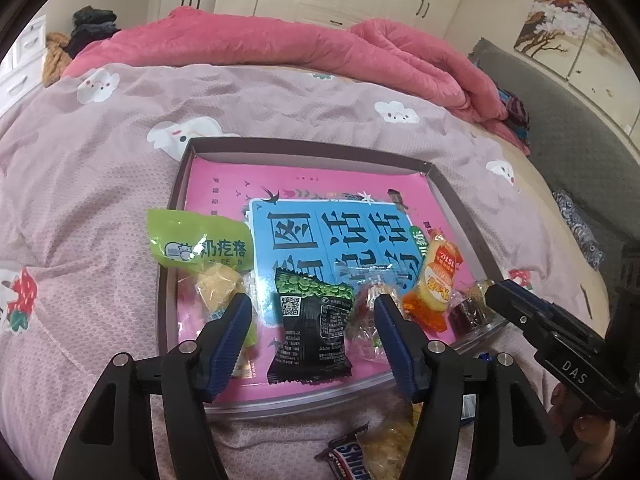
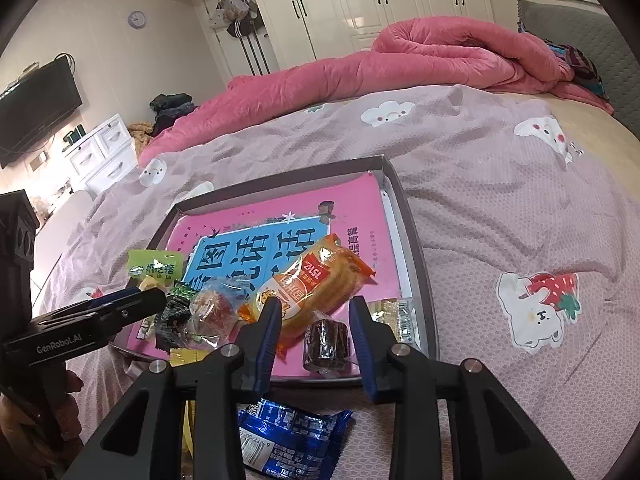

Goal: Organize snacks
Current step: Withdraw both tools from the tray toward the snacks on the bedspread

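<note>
A shallow grey box tray [image 1: 304,146] with a pink and blue bottom lies on the bed. My left gripper [image 1: 314,316] stands open over its near edge, and a black-and-green snack packet [image 1: 312,332] lies flat between the fingers, untouched. My right gripper [image 2: 316,320] is open around a dark brown wrapped cake [image 2: 326,344] that rests in the tray [image 2: 412,240]; the pads are not pressing it. Also in the tray are a green packet [image 1: 200,240], an orange bread packet [image 2: 316,284] and a clear-wrapped orange sweet [image 2: 216,304].
Outside the tray, near me on the bedsheet, lie a Snickers bar [image 1: 348,456], a yellowish snack [image 1: 392,444] and a blue packet [image 2: 288,440]. A rolled pink quilt [image 2: 400,60] lies across the far side of the bed. White drawers [image 2: 104,152] stand at the left.
</note>
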